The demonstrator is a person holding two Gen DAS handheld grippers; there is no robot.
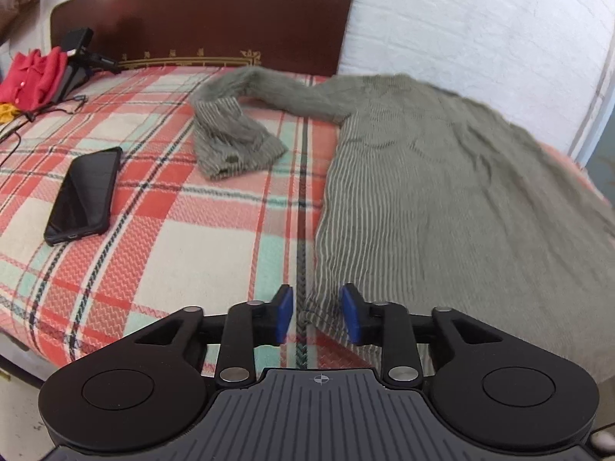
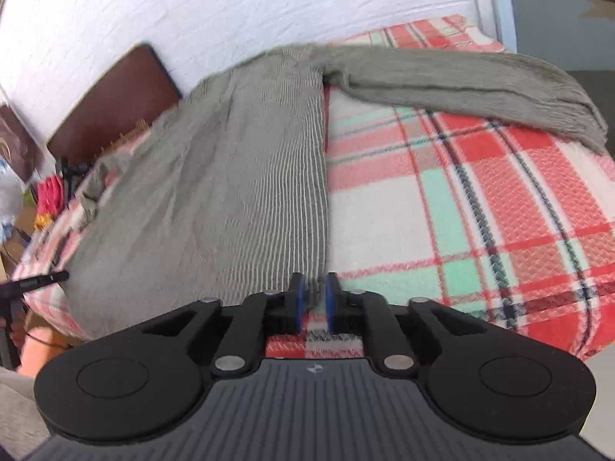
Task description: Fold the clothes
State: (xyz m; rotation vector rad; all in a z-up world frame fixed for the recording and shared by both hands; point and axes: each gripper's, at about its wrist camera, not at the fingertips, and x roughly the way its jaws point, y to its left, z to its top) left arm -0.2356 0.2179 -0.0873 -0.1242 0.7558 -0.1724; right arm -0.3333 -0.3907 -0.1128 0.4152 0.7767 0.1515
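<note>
while the grey striped sweater (image 1: 442, 176) lies flat on the plaid blanket (image 1: 161, 246), right gripper (image 2: 316, 299) pinches its bottom corner, left gripper (image 1: 317, 313) spread apart around the other hem corner w/o gripping. black phone (image 1: 84, 196) sits nearby, left of the sleeve.

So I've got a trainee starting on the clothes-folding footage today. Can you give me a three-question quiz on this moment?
1. True or false: the left gripper is shut on the grey striped sweater.
2. Which gripper pinches the sweater's hem corner? A) left B) right C) neither
3. Fill in: the black phone lies on the ____ blanket.

Key:
1. False; its jaws stand open around the hem corner.
2. B; the right gripper is closed on fabric.
3. Plaid.
</note>
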